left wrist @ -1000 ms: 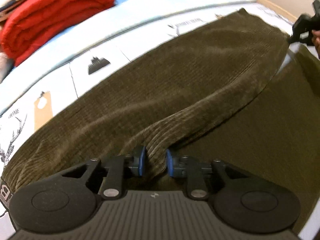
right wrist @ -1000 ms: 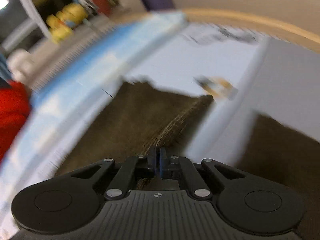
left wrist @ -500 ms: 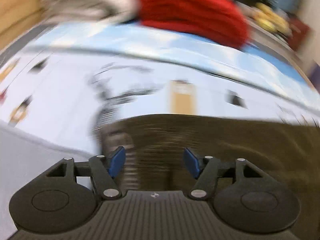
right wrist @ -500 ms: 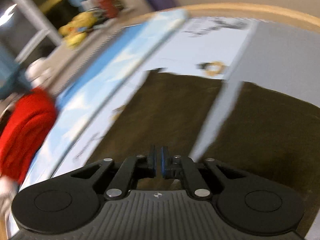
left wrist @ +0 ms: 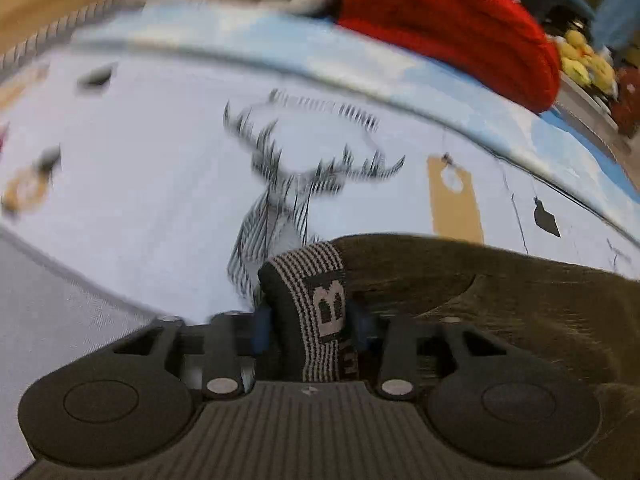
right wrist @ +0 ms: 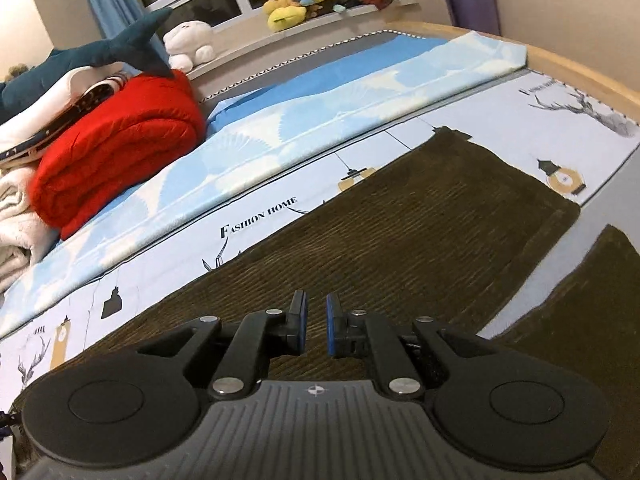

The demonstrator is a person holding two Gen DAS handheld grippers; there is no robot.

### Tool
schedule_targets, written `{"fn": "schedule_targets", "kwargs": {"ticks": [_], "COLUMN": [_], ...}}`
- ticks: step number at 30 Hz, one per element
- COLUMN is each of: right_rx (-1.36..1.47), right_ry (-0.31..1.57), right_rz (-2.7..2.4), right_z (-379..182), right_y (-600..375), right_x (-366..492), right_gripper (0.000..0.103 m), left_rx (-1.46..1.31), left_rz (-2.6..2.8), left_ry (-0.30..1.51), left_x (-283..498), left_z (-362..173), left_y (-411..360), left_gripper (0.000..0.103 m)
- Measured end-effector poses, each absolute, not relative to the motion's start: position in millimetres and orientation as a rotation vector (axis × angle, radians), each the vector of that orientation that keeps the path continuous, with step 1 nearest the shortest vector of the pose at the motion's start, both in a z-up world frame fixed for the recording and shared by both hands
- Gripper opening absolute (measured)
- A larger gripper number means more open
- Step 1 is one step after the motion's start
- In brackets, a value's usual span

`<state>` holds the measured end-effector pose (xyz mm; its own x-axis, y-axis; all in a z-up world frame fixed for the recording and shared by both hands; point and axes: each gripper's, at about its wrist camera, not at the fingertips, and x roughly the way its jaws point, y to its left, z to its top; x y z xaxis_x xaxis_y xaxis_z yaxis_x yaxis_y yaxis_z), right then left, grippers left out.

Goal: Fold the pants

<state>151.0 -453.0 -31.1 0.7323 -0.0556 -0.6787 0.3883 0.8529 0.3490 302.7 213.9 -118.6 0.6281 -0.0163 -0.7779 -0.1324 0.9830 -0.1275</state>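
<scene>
Clamping the striped waistband [left wrist: 320, 312], L gripper [left wrist: 310, 330] had just been closing on it; pants [right wrist: 400, 240] lay lengthwise toward far right on bed [right wrist: 360, 92]; R gripper [right wrist: 316, 326] hovered above, pads slightly apart, empty

the pants [right wrist: 404, 236] are dark olive corduroy, matt and finely ribbed, with a knitted, striped elastic waistband [left wrist: 316, 300] bearing a woven letter. the bedsheet [right wrist: 172, 280] is smooth, matt printed cotton-like cloth; the blue quilt [right wrist: 320, 100] along its far edge looks equally flat. the red blanket [right wrist: 120, 152] is thick, soft and slightly fuzzy. the bed frame [right wrist: 580, 68] is pale, smooth wood. both grippers are matt black plastic with shiny metal rivets and blue rubbery pads [right wrist: 331, 330].
</scene>
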Motion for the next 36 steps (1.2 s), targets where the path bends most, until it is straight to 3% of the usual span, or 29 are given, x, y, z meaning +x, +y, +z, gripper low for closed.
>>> {"fn": "schedule_targets", "kwargs": {"ticks": [3,6,8,11,17,20,24,32,36], "right_rx": [0.490,0.472,0.464,0.435,0.459,0.441,0.379,0.411,0.461], "right_ry": [0.701,0.690,0.684,0.654,0.586,0.556,0.552,0.676,0.696], "right_rz": [-0.257,-0.270,-0.282,-0.288,-0.292,-0.279,-0.309,-0.453,-0.466], "right_z": [-28.4,-24.7,-21.8,-12.2,24.5,41.4,40.6,11.0,6.4], "right_y": [-448.1,-448.6,-449.1,-450.3,-463.2,-468.9,-479.6,-504.2,-507.0], "right_x": [152.9,151.9,149.2,142.2,103.3,75.1,29.4,-10.7,-16.0], "right_gripper": [0.010,0.010,0.010,0.010,0.010,0.010,0.023,0.023,0.023], "left_rx": [-0.090,-0.116,-0.109,-0.123,-0.219,-0.195,-0.171,-0.204,-0.098], "left_rz": [0.080,0.116,0.147,0.146,0.125,0.081,0.078,0.090,0.078], "left_ry": [0.787,0.891,0.884,0.807,0.965,1.013,1.105,1.189,1.268], "left_x": [301.1,302.9,296.8,277.4,212.1,171.9,139.8,126.3,129.4], "left_z": [-99.6,-107.3,-93.7,-54.6,-23.0,-29.9,-70.0,-96.1,-111.3], "left_y": [198.8,200.2,198.8,192.7,185.4,185.6,201.9,226.9,211.0], "left_gripper": [0.035,0.045,0.044,0.062,0.063,0.065,0.067,0.071,0.067]}}
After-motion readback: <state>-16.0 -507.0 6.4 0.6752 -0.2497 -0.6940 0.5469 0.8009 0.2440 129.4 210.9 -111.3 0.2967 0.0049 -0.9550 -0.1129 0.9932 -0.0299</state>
